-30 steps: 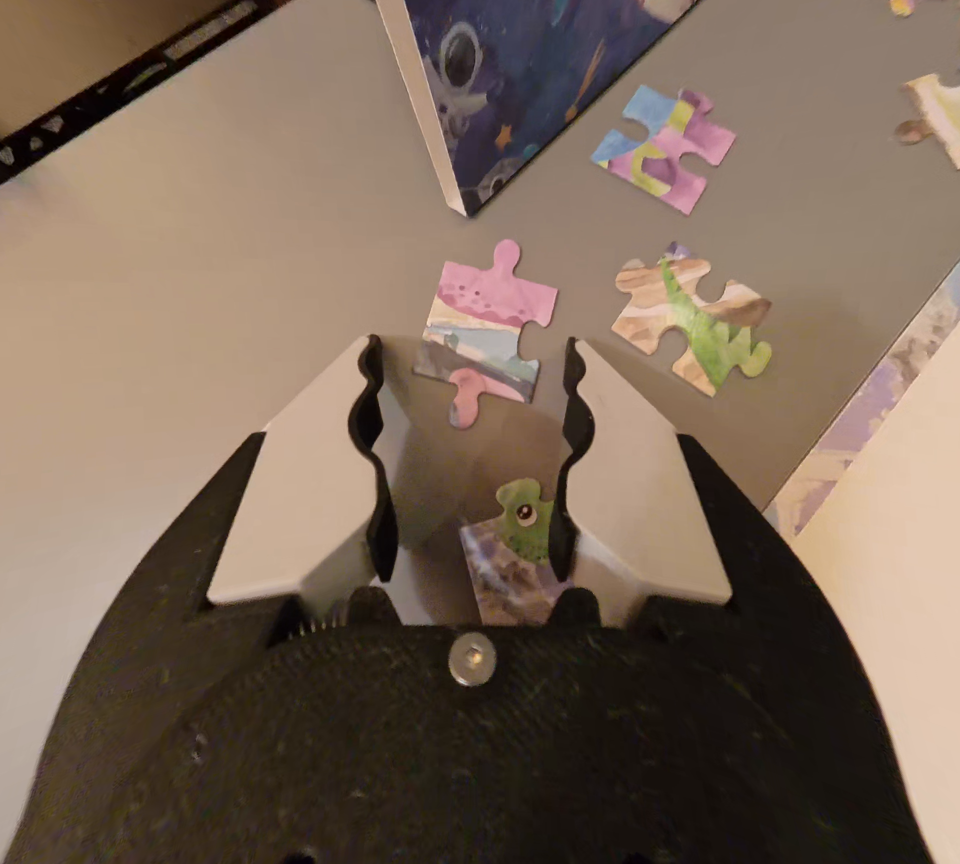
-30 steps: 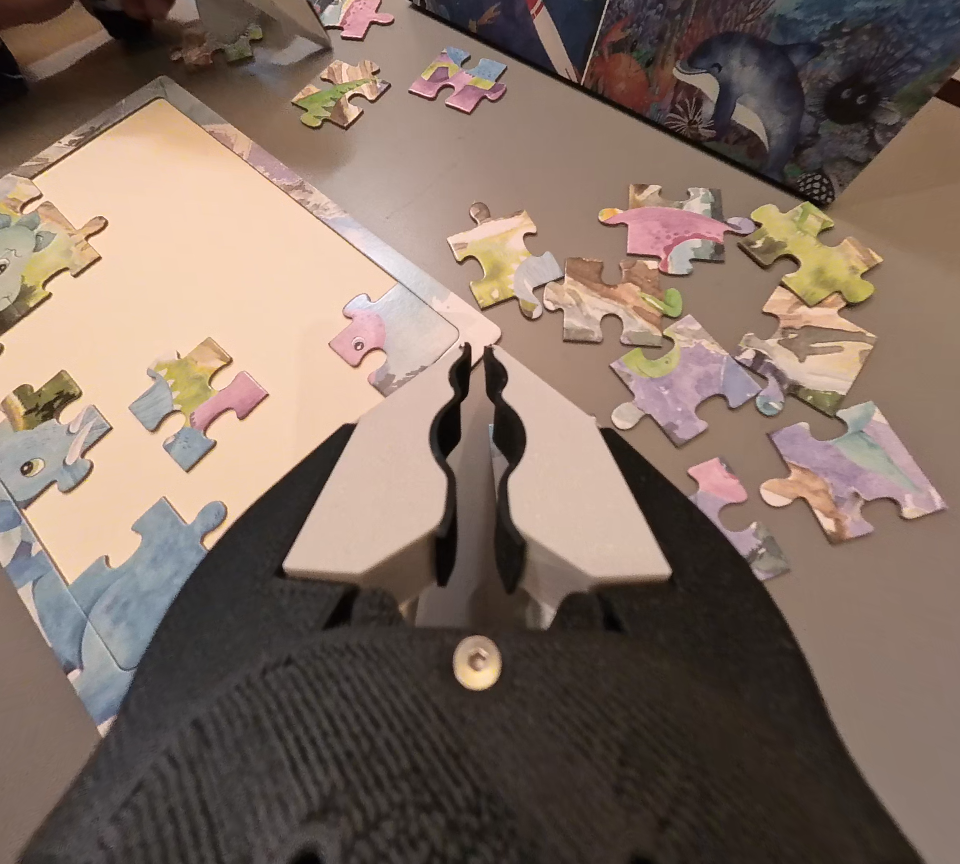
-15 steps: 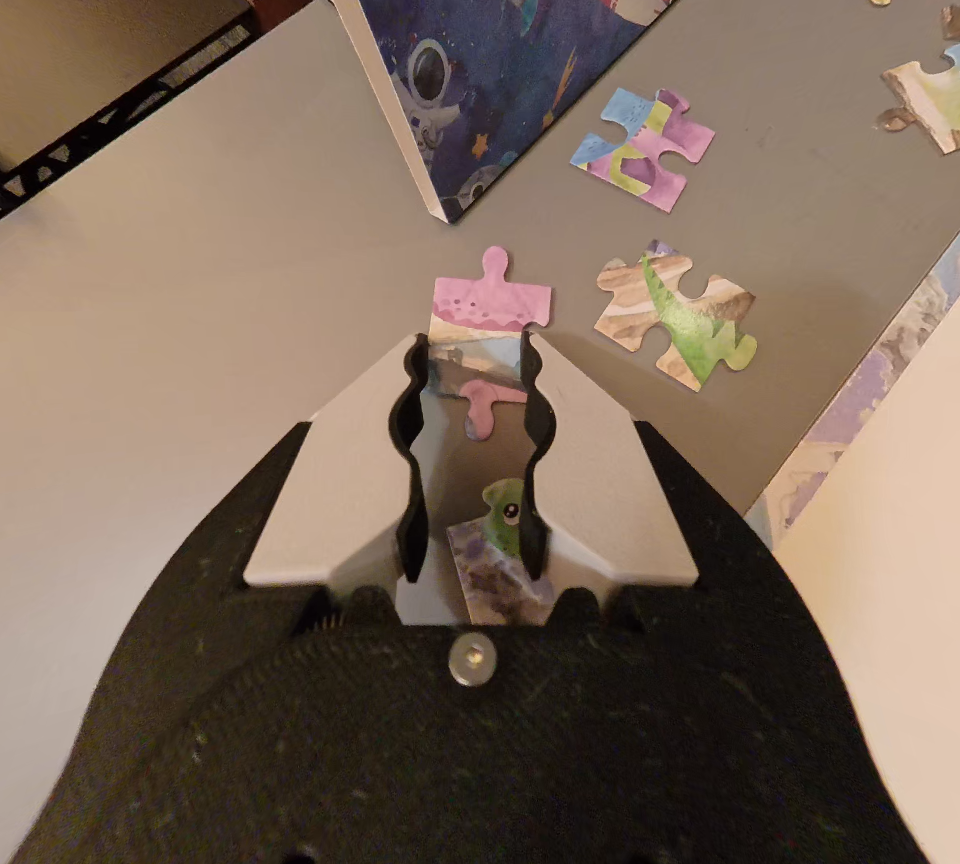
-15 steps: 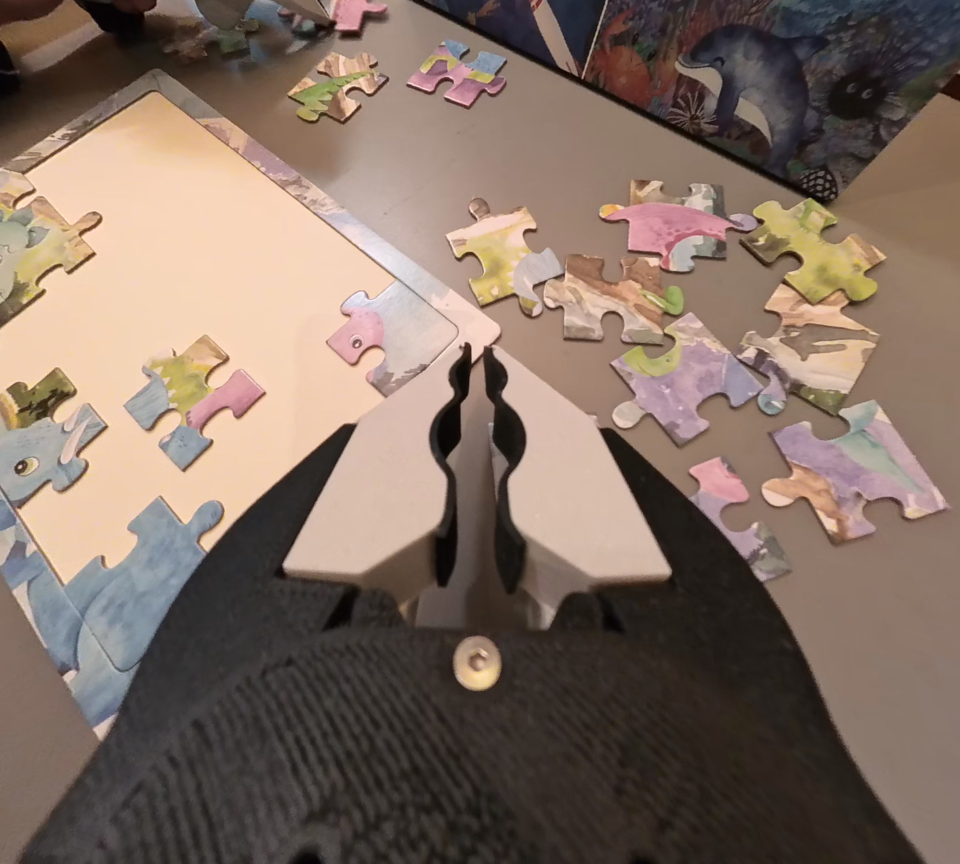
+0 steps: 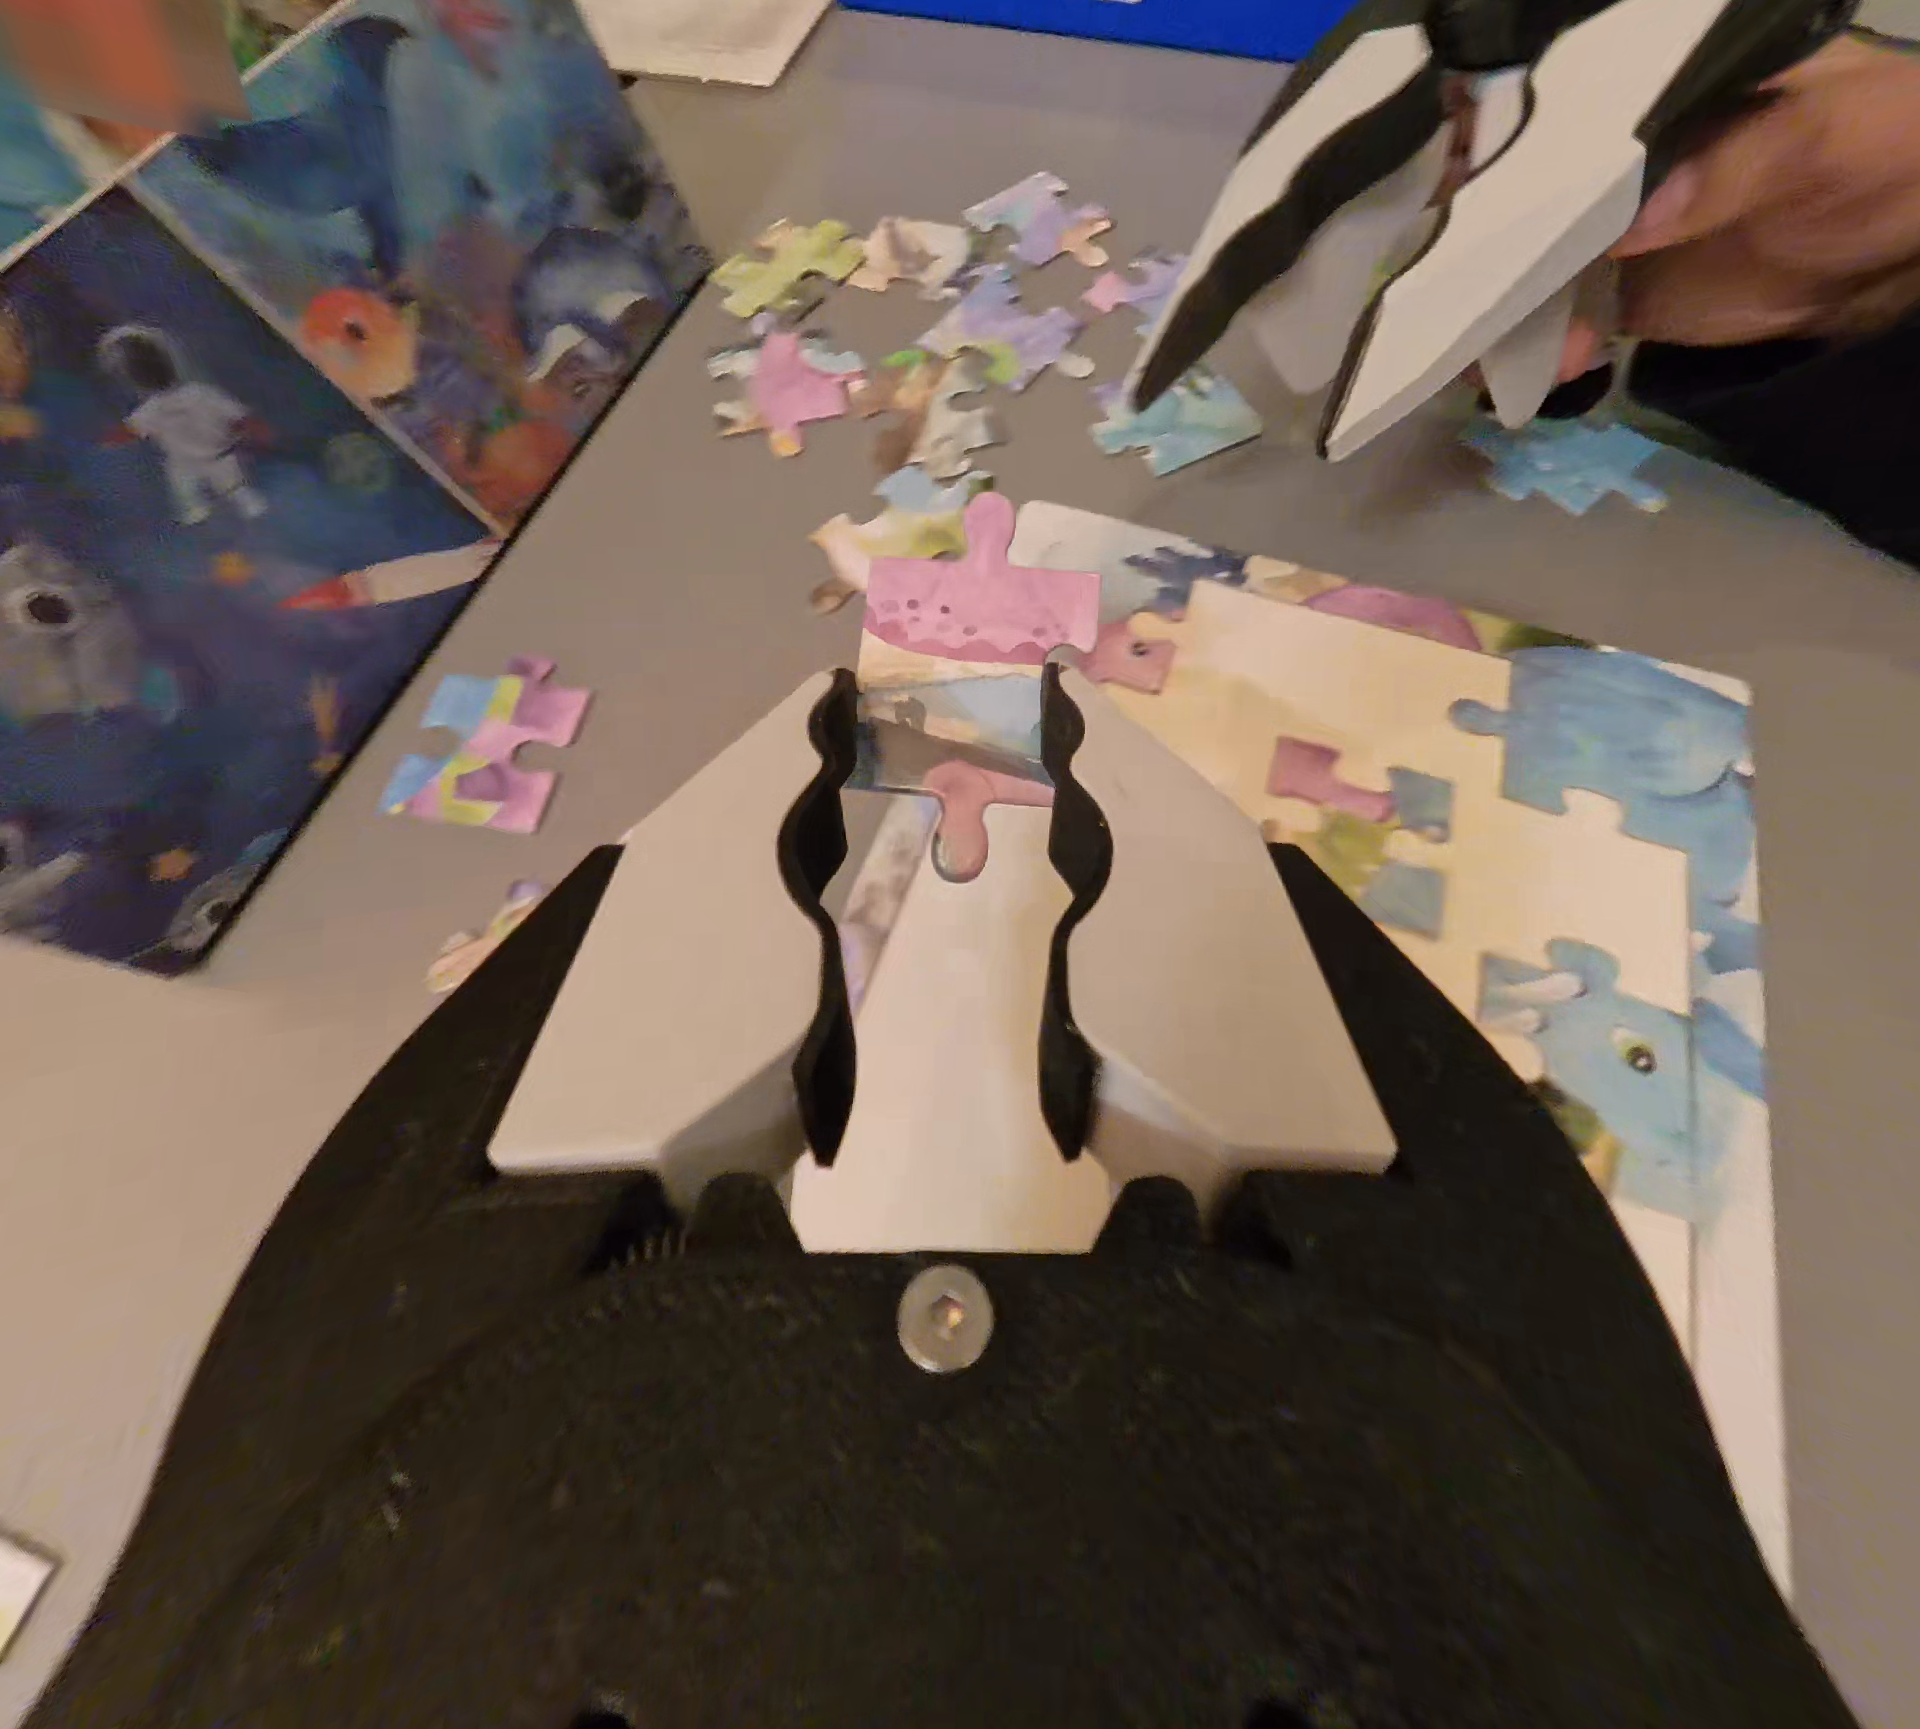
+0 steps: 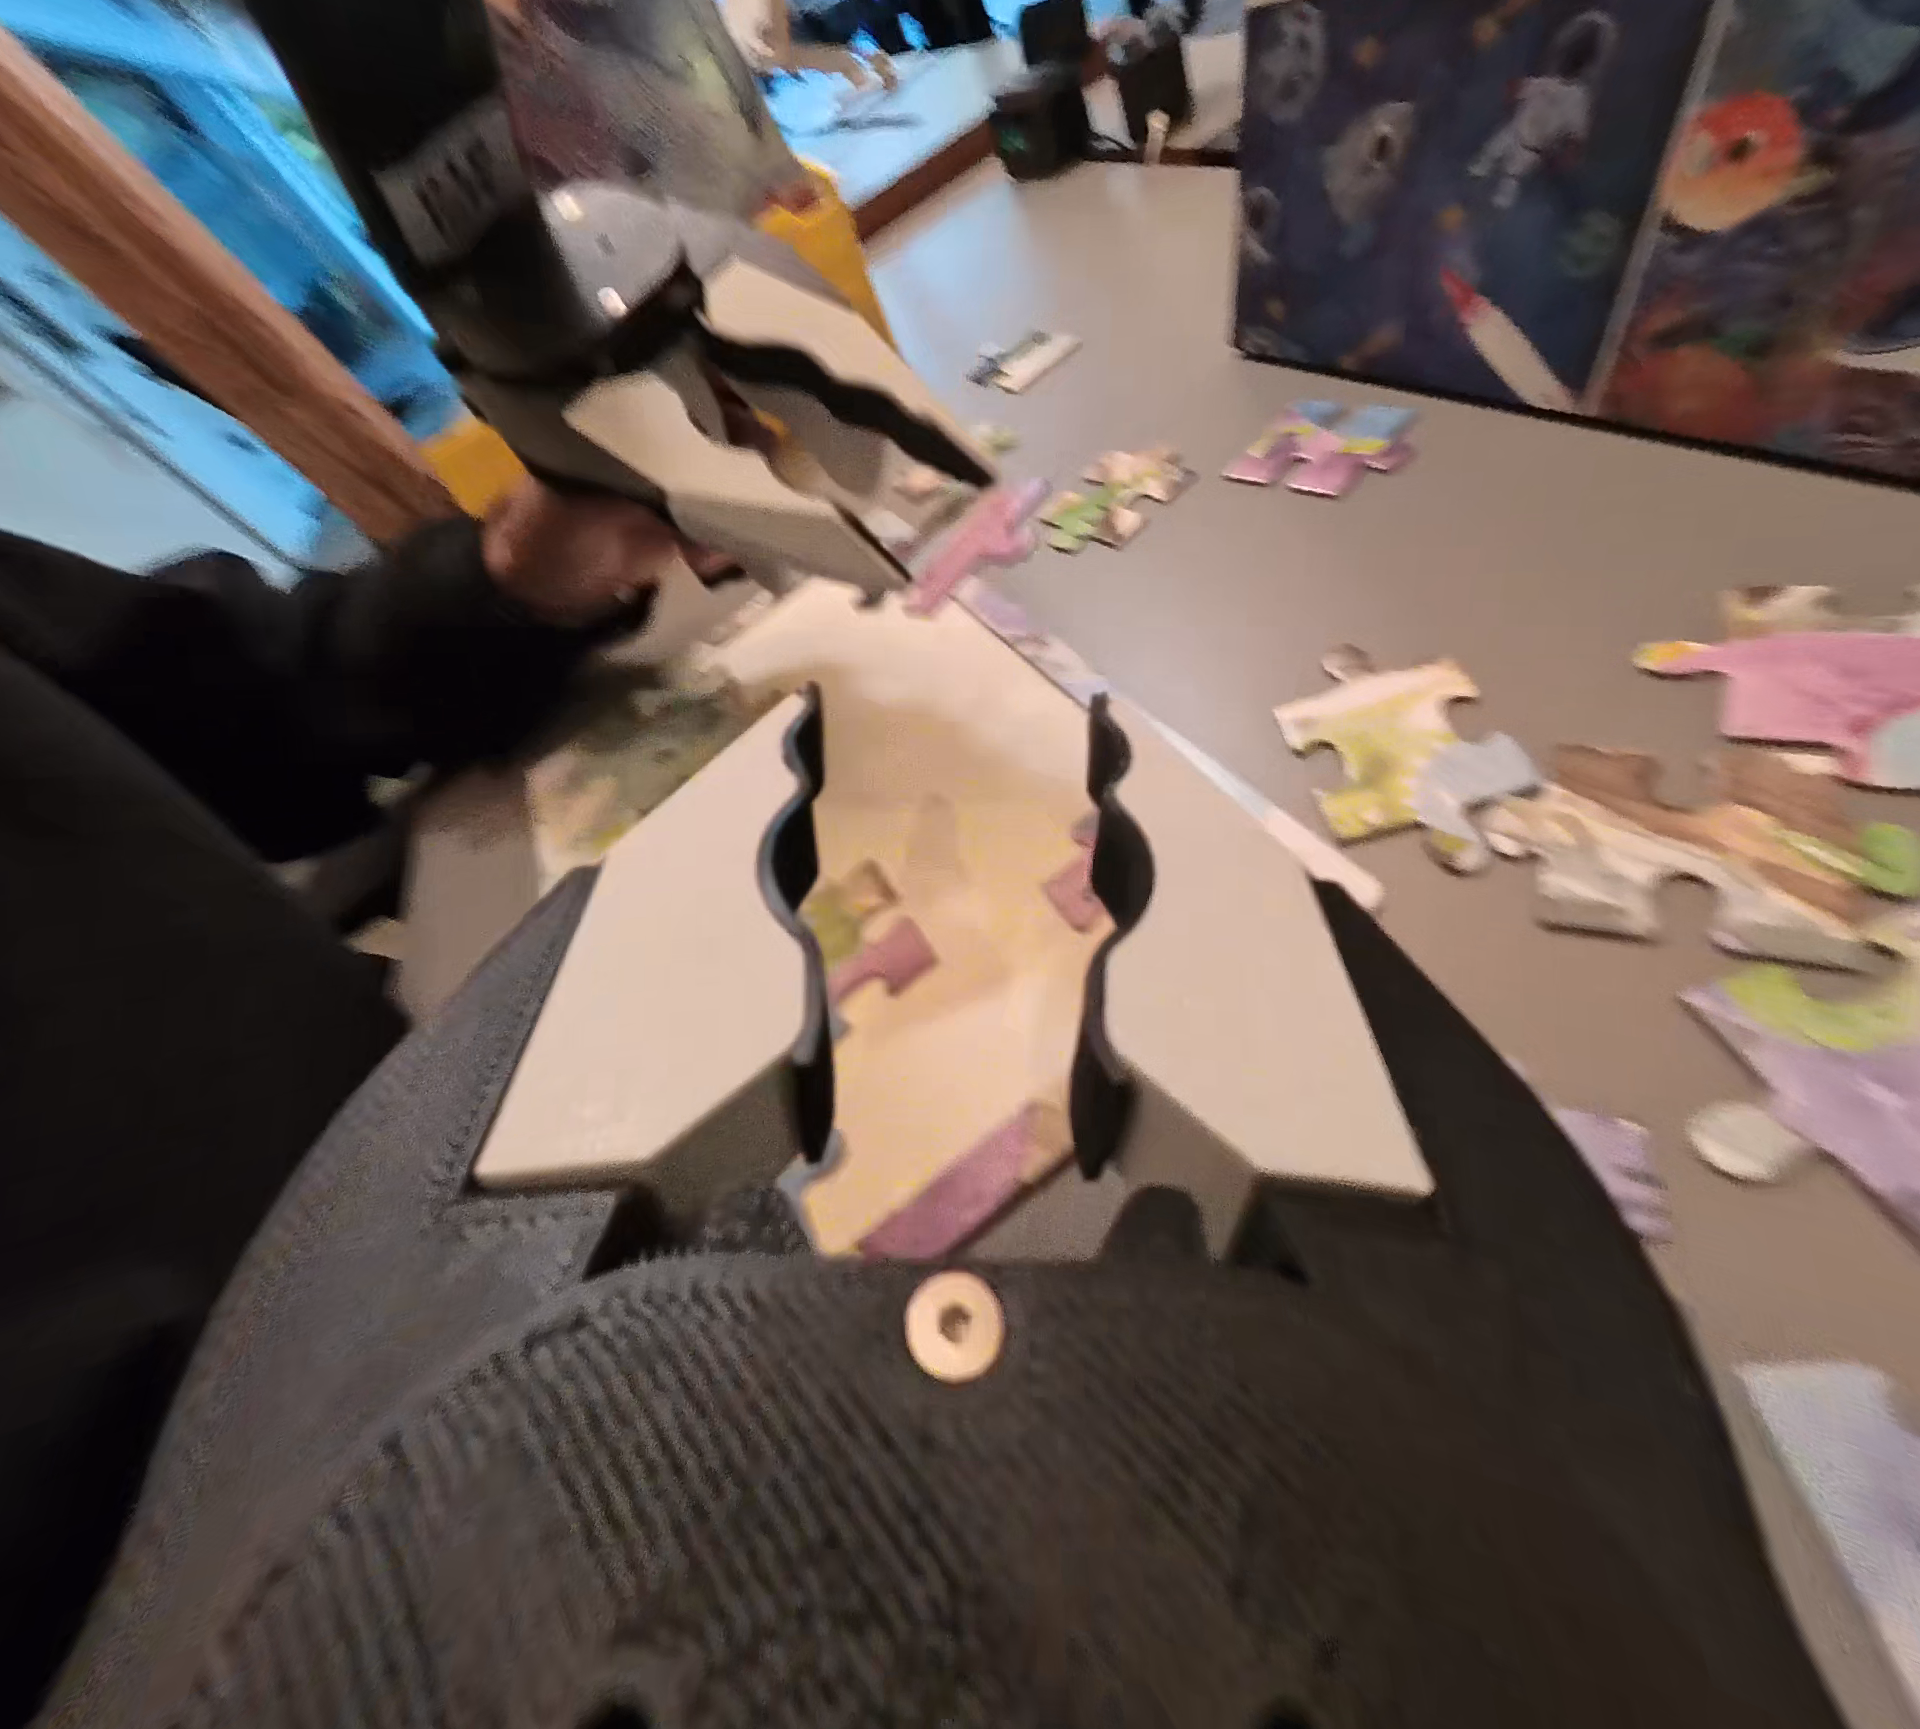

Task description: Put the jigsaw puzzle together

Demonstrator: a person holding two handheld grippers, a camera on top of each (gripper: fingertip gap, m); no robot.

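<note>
The left tool (image 5: 948, 723) is clamped on a pink-topped puzzle piece (image 5: 982, 614), which it holds in the air above the far left corner of the puzzle tray (image 5: 1714, 1347). The tray lies on the grey desk (image 5: 644, 557) with only some blue and pink pieces inside. The right tool (image 6: 951, 729) has its fingers apart and holds nothing; it hangs over the tray. More loose pieces (image 5: 935, 308) are scattered farther on the desk, near the picture box (image 5: 312, 453). I judge the step is carrying the piece to its place. Next, the left tool must lower it flat, turn it to match a neighbour, then let it go.
</note>
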